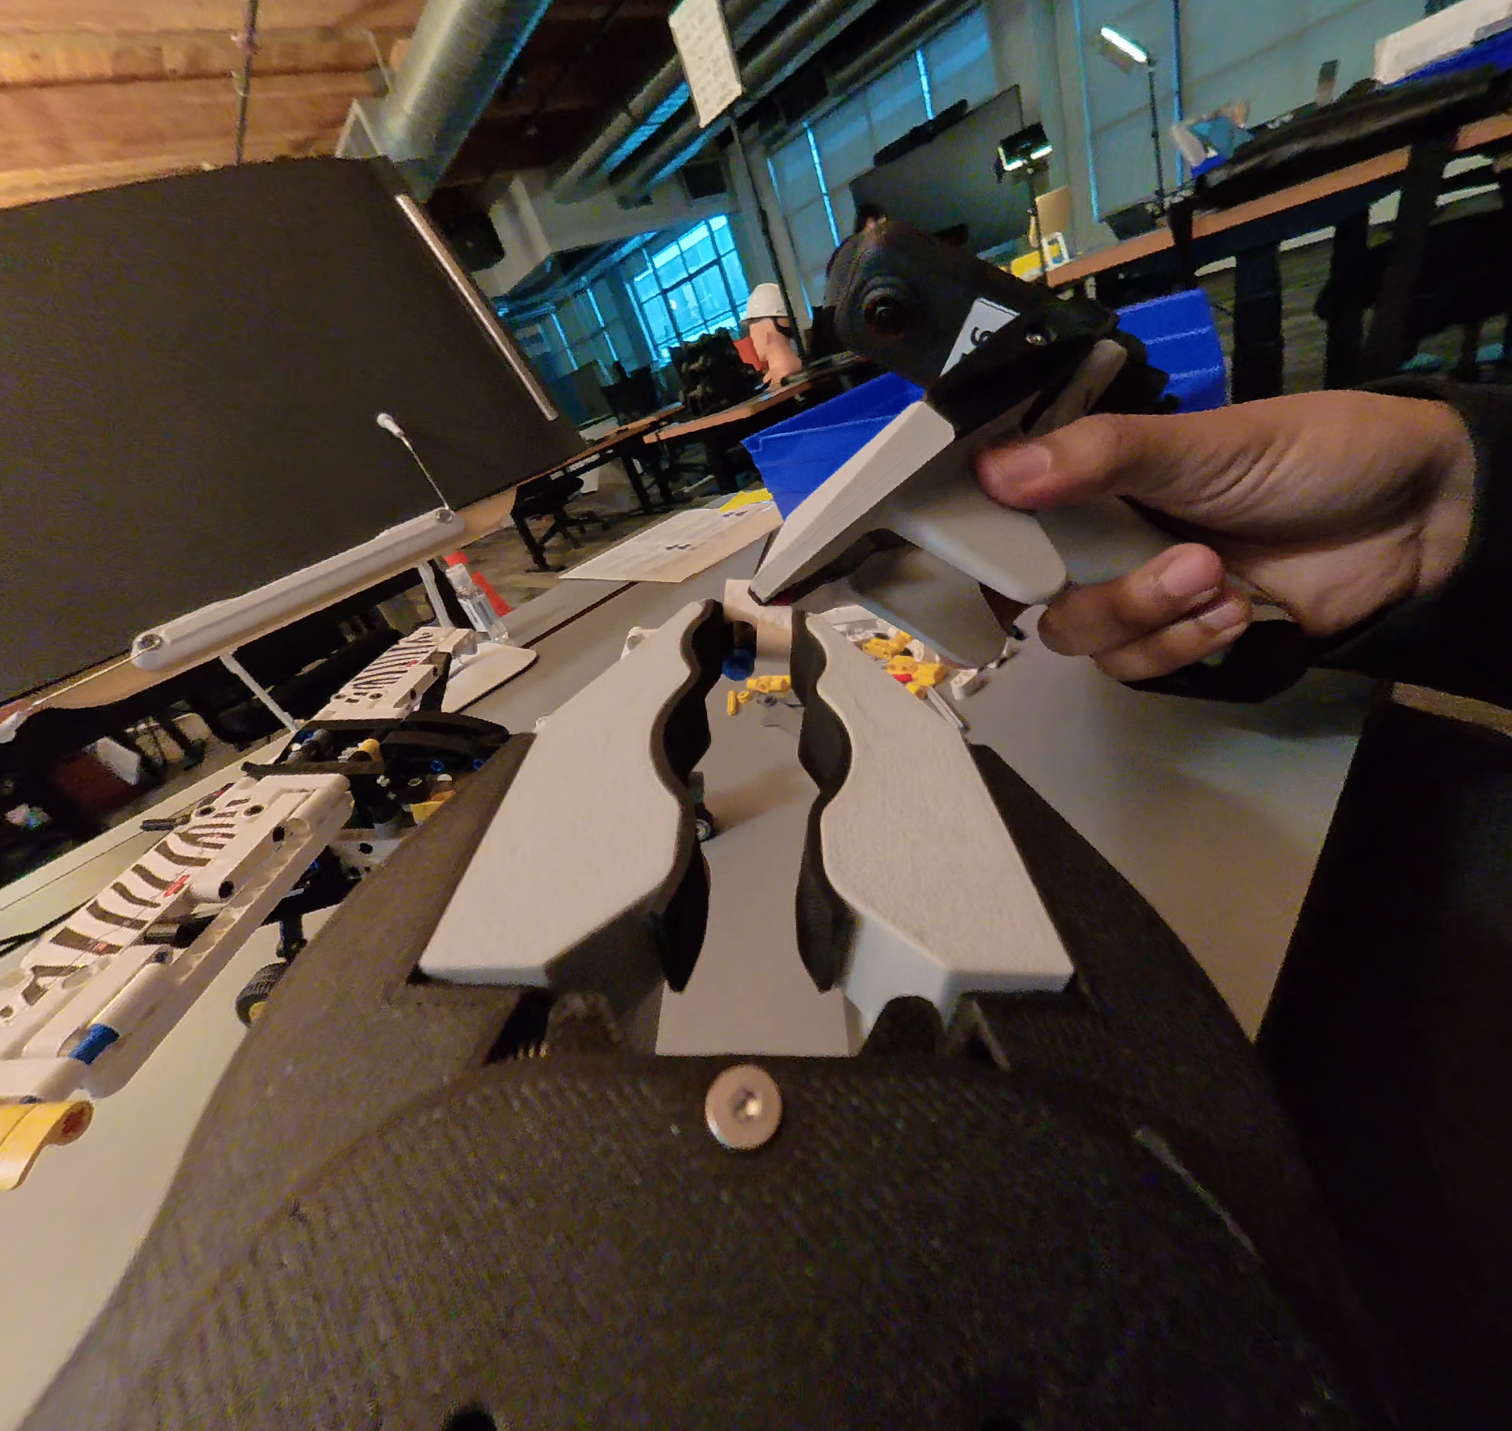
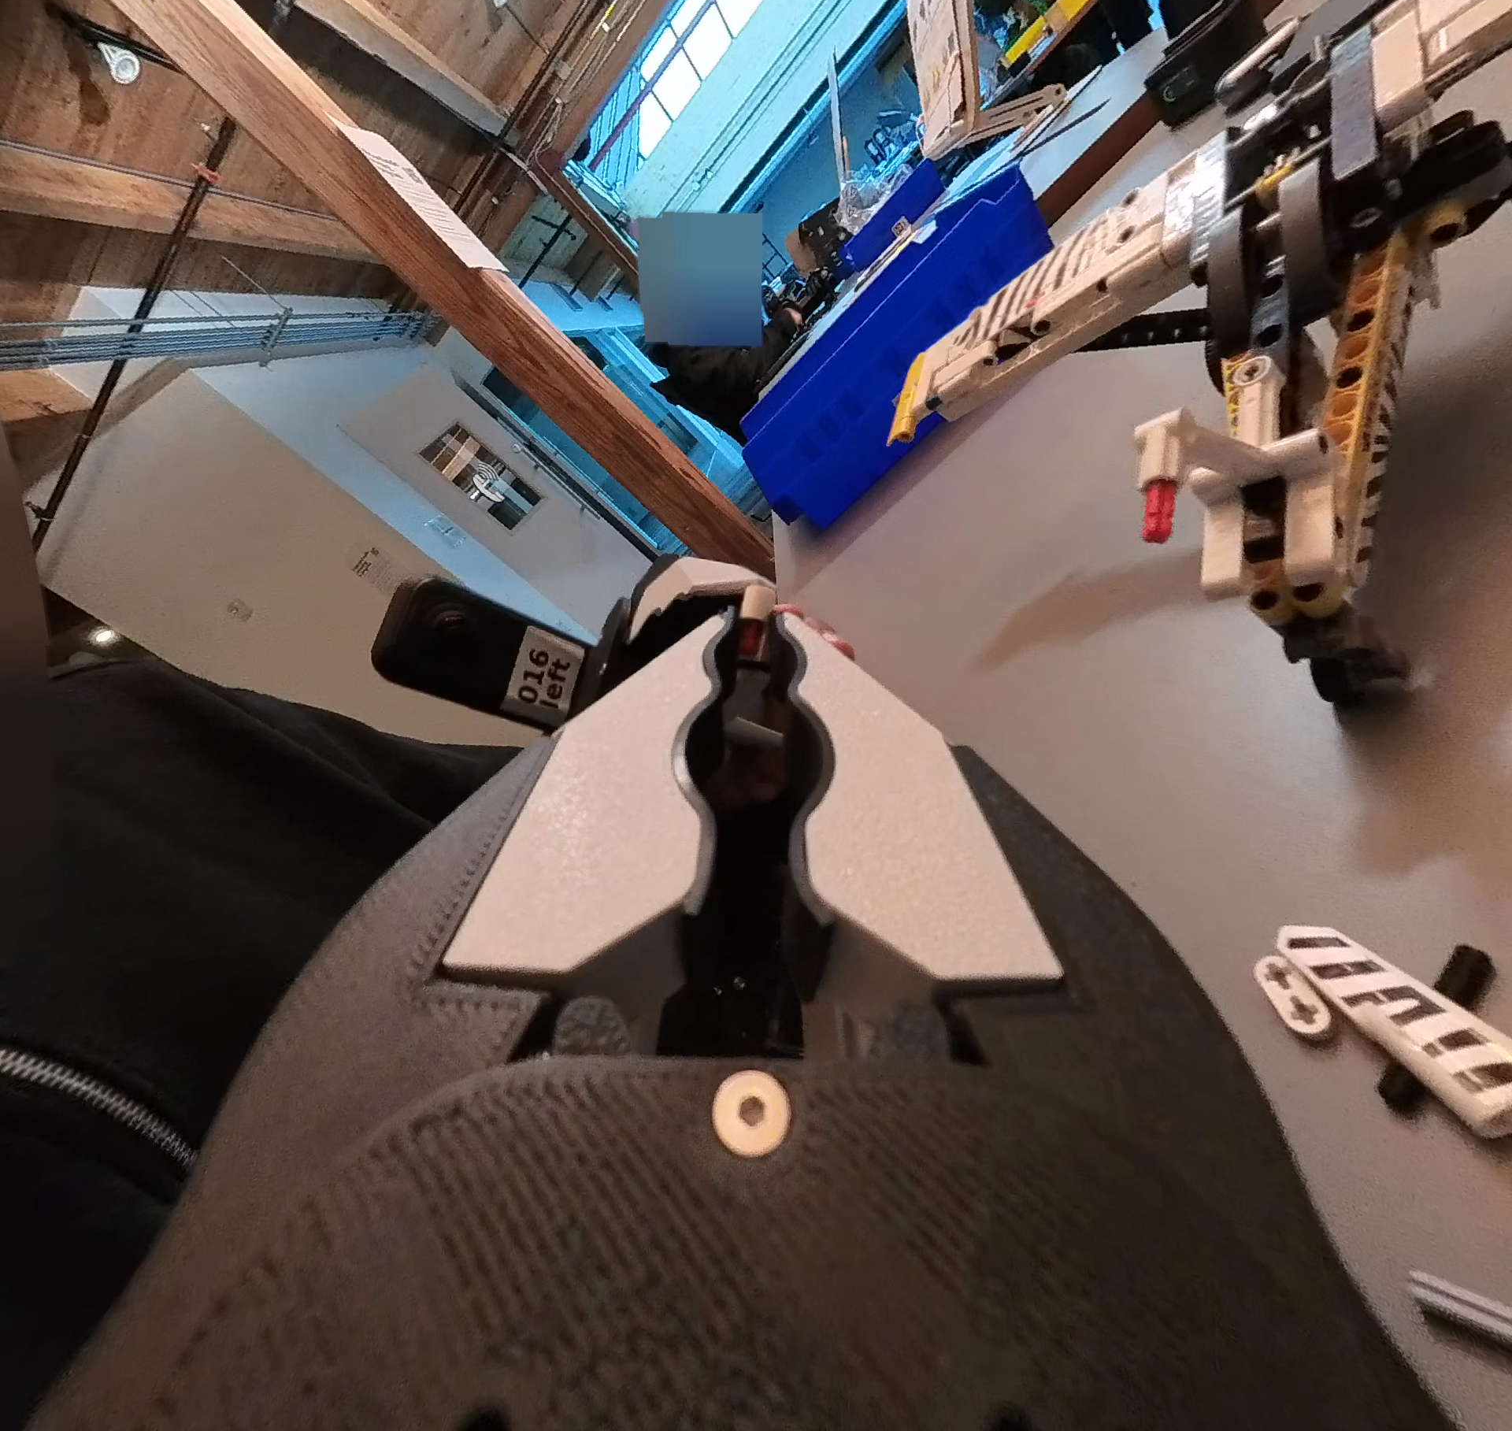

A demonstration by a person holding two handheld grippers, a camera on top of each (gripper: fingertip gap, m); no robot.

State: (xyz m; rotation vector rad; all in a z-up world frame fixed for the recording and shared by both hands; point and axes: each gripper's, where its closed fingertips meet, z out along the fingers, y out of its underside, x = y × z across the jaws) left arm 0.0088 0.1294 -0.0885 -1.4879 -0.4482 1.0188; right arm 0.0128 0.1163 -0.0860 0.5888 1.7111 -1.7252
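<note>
Above the grey table (image 2: 1064,737), near its edge, the right gripper (image 2: 751,632) is almost shut, pinching a red pin (image 2: 749,640). The left gripper (image 1: 759,627) squeezes the white piece (image 1: 765,614) around it. A crooked tug might make the pin slip out.

My bench (image 1: 1145,778) is a plain grey top. On it lie a scatter of small yellow building pieces (image 1: 908,655), a printed sheet (image 1: 679,545), a blue bin (image 1: 826,442) and a half-built model with white striped panels (image 1: 164,901). Toward my right side a loose striped panel (image 2: 1407,1015) lies flat, with a white flat connector (image 2: 1297,995) just beside it.
</note>
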